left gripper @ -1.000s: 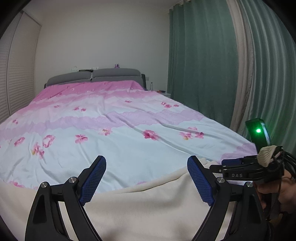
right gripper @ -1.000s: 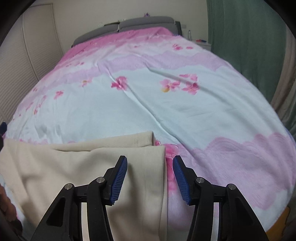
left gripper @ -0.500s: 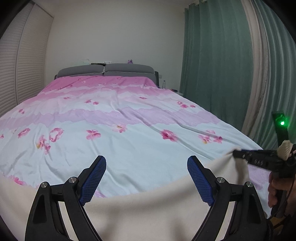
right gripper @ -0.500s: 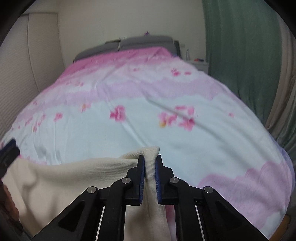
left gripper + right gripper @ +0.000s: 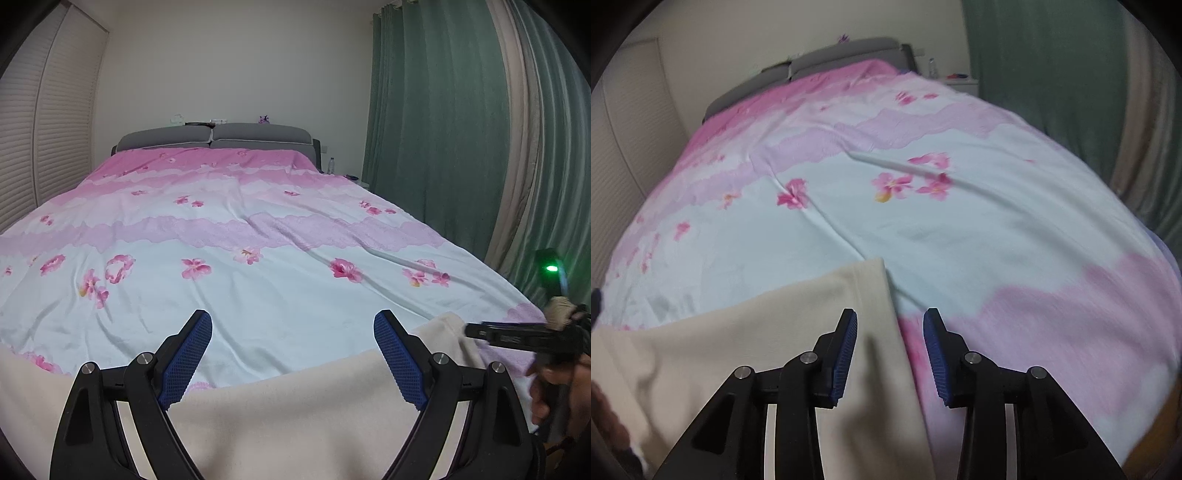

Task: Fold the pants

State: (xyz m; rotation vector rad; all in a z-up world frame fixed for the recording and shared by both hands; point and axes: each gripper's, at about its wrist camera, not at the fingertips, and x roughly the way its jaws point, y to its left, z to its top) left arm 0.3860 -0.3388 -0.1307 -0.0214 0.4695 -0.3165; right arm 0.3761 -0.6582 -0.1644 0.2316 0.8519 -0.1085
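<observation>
Two grippers, one pair of cream pants (image 5: pixel 746 354) sprawled along the near edge of the floral bedspread (image 5: pixel 258 295), so a slide off the bed is our biggest worry. Our left gripper (image 5: pixel 293 356) gapes wide, gripping nothing, cloth just below it. Our right gripper (image 5: pixel 890 354) has just been opening, pads clear of the corner between them. Drop in crooked and we'll bunch that hem.

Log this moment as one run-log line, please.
task: fold pants | pants: flat on bed | left gripper: open, empty | right gripper: just opening, pants edge released
</observation>
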